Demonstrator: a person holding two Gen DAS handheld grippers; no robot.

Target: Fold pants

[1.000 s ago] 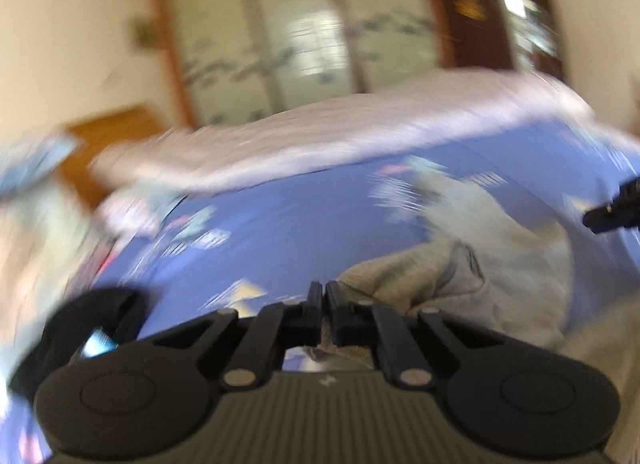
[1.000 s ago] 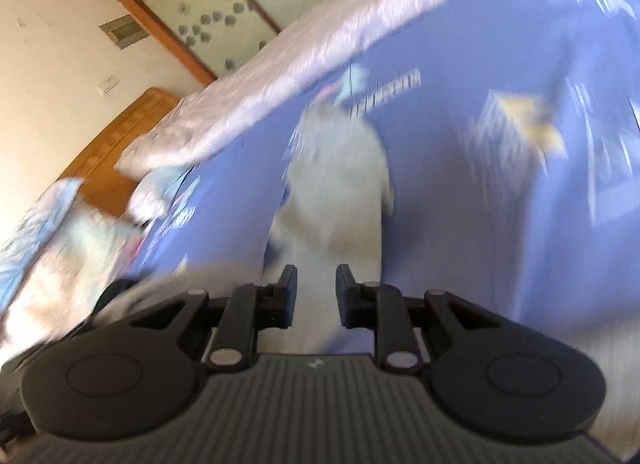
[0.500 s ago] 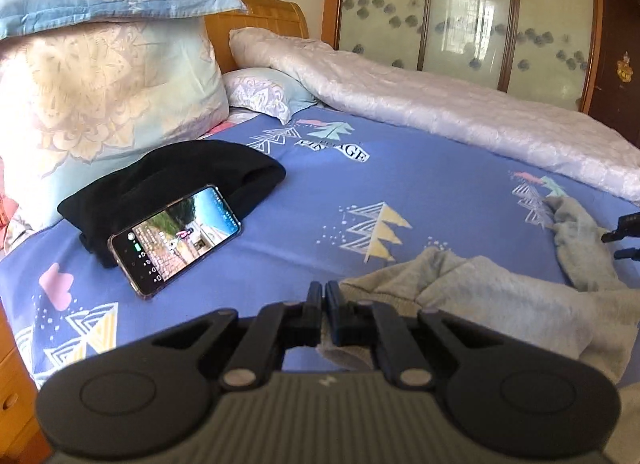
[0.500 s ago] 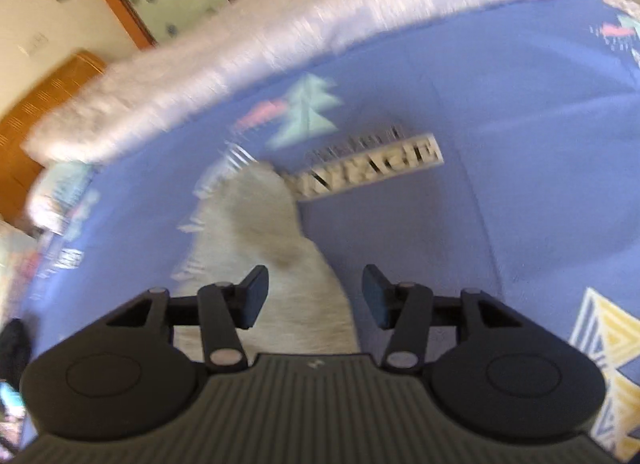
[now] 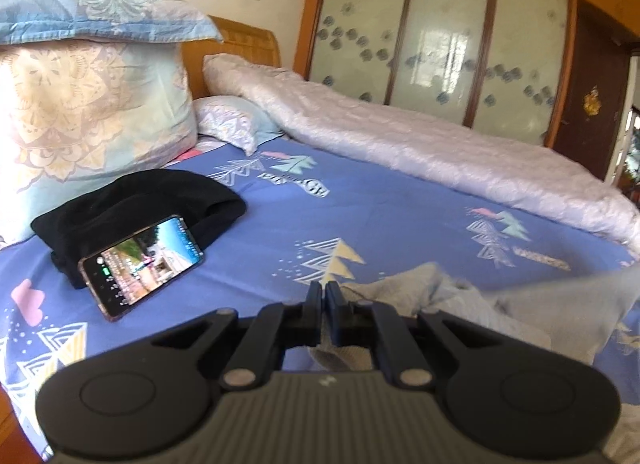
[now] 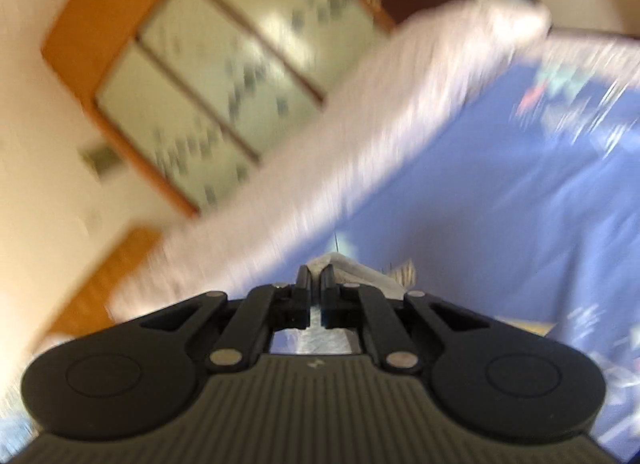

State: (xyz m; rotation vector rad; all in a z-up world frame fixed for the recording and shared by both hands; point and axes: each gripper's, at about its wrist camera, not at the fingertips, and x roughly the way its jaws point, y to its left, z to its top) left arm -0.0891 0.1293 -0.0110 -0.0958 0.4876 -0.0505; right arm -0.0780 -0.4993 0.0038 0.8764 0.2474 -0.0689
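Grey pants (image 5: pixel 472 304) lie bunched on the blue patterned bed sheet (image 5: pixel 400 216), at the lower right of the left wrist view. My left gripper (image 5: pixel 324 291) is shut on a pinch of the pants' near edge, with grey cloth showing under the jaws. My right gripper (image 6: pixel 316 274) is shut on the pants' far end; a bit of grey cloth (image 6: pixel 352 270) sticks out past the fingertips. The right wrist view is tilted and blurred by motion.
A black folded garment (image 5: pixel 136 212) with a lit phone (image 5: pixel 142 264) leaning on it lies at the left. Stacked pillows (image 5: pixel 88 104) stand by the wooden headboard. A rolled pale quilt (image 5: pixel 420 152) runs along the far side, with wardrobe doors (image 5: pixel 440 36) behind.
My right gripper went from open over the pants' far end to shut on it, and is now swinging up fast. My left gripper stayed shut on the pants; the cloth at right lifted.
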